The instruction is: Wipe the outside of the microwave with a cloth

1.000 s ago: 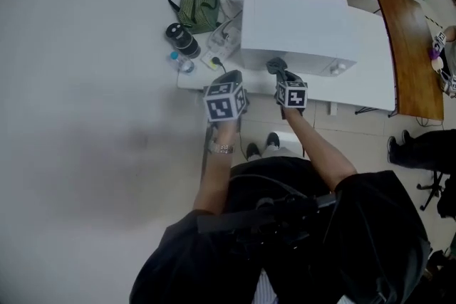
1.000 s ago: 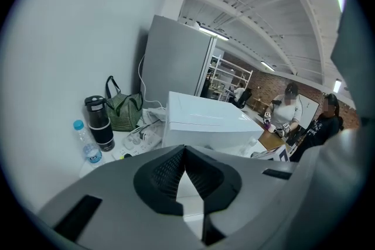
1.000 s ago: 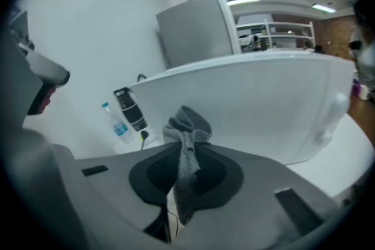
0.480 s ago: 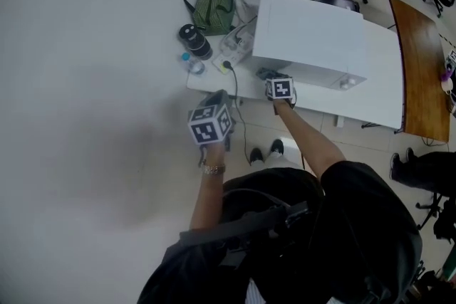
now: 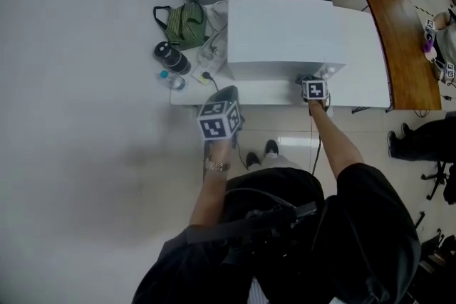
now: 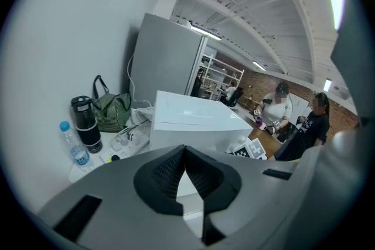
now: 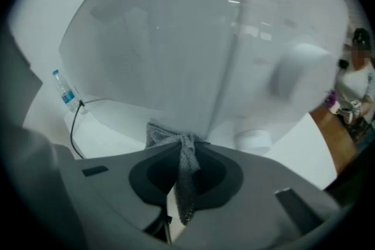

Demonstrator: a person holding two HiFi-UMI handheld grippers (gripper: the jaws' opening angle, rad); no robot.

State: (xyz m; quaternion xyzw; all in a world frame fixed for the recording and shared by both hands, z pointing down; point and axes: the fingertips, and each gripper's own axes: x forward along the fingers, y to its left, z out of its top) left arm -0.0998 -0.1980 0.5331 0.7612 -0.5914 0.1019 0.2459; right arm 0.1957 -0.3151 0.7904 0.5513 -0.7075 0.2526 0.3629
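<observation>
Shows right claw (image 7: 186,152) pinching cloth (image 7: 176,139) against microwave (image 5: 285,32) front, beside knob (image 7: 300,76), on counter (image 5: 367,90). Shows left claw (image 6: 184,152) closed, empty, off microwave. Could lose thinly pinched cloth under hard rubbing, or snag knob.

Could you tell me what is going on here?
A person is wiping the white microwave. The right gripper has a grey cloth pinched in its fingers and presses it to the microwave's front, near the knobs. The left gripper is held off to the left, shut and empty.
</observation>
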